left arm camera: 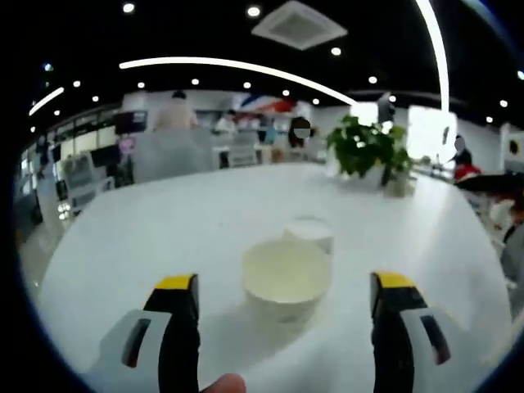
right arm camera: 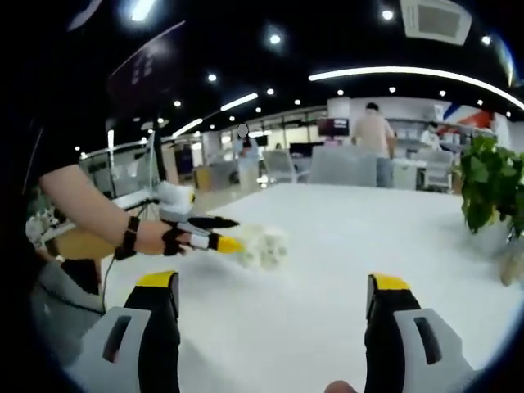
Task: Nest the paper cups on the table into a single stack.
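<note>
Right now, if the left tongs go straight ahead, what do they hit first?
Likely the nearer paper cup, which sits between the open left tongs just ahead. A second cup stands behind it; depth is uncertain.

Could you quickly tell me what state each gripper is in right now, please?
Left gripper: open, its jaws either side of the near paper cup, not closed on it.
Right gripper: open, holding nothing.

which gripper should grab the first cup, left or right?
Left, probably. In the left gripper view the left gripper is open with the near paper cup between its jaws, the second cup just behind. The right gripper is open over bare table, cups off toward its left.
</note>
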### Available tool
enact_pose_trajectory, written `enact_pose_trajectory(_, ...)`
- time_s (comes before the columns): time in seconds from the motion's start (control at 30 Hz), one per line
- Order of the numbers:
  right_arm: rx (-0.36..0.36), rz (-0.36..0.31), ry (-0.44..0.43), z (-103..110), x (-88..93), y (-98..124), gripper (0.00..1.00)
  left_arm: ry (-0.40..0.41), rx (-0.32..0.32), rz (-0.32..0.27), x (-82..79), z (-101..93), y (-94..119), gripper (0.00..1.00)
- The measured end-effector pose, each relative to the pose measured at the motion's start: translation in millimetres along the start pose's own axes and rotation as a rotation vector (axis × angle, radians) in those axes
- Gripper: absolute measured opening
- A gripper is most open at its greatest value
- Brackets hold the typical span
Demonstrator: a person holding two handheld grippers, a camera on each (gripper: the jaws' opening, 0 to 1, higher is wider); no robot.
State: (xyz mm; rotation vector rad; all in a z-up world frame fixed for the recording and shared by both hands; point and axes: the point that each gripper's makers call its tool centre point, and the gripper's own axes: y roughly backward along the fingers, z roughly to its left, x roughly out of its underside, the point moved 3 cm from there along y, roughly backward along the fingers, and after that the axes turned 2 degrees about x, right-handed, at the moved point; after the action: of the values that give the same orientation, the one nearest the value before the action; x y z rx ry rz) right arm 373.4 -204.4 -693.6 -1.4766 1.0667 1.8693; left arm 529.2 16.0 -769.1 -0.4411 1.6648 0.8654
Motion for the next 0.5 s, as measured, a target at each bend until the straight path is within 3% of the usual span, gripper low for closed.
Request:
enact_pose_trajectory(0.13, -0.003, -0.002, -0.003, -3, -1.8, 2, 0.92, -0.004, -0.002, -0.008, 1.4, 0.8, -3, 0.76)
enact_pose_trajectory(0.17, 0.001, -0.001, -0.005, -4, -1.3, 3, 0.92, -0.058, -0.008, 0.013, 4.3, 2.8, -4, 0.72)
enact_pose_trajectory(0.5, 0.039, -0.004, -0.033, -16, -3.3, 15, 0.91, -0.035, 0.003, -0.014, 7.7, 4.4, -12, 0.60)
